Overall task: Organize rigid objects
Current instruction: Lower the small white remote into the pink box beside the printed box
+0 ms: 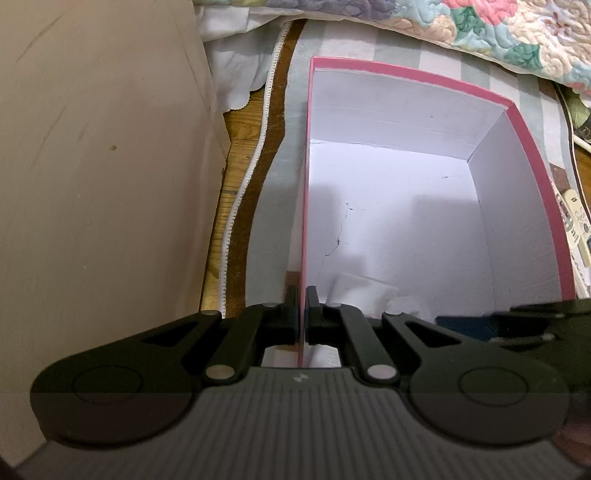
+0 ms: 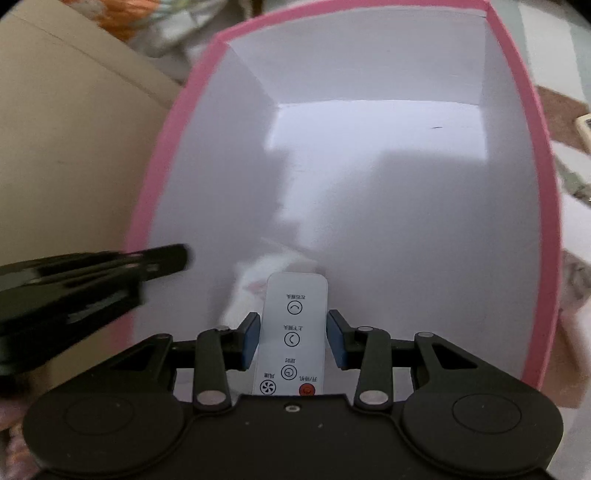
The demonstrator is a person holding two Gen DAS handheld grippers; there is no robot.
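Note:
A pink box with a white inside (image 1: 406, 206) stands open on a striped cloth; it also fills the right wrist view (image 2: 369, 166). My left gripper (image 1: 303, 310) is shut on the box's left wall (image 1: 305, 221), one finger on each side. My right gripper (image 2: 293, 336) is over the box's near end, its blue-padded fingers (image 2: 251, 341) open and standing apart from a white remote control (image 2: 293, 332) with round buttons that lies between them. A white object (image 1: 364, 291) lies on the box floor near my left gripper.
A beige panel (image 1: 99, 177) rises close on the left. A flowered quilt (image 1: 480, 33) lies beyond the box. Another remote (image 1: 576, 229) lies on the cloth to the box's right. Wooden floor (image 1: 242, 122) shows between panel and cloth.

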